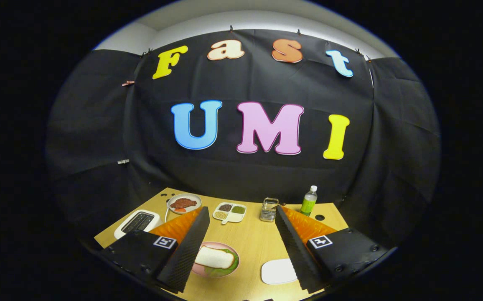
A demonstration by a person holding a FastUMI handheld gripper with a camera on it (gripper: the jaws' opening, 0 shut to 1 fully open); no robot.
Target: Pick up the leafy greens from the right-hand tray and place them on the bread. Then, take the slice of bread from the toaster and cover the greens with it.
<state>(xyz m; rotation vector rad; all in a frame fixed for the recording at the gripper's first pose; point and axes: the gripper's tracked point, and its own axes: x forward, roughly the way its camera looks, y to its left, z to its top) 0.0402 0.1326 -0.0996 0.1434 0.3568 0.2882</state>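
Note:
A pink plate (233, 251) lies on the wooden table between my fingers, closer to the left one. On it a white slice of bread (214, 257) rests over leafy greens (224, 271), whose edge shows under the slice. A white toaster (137, 222) stands at the table's left side, beyond the left finger. A white tray (277, 271) lies just inside the right finger with nothing on it. My gripper (241, 246) is open and raised above the table, holding nothing.
At the back of the table stand a round plate with a piece of meat (184, 203), a divided white dish with grains (230, 212), a small wire holder (269, 210) and a green bottle (308, 201). Black cloth walls close in the table.

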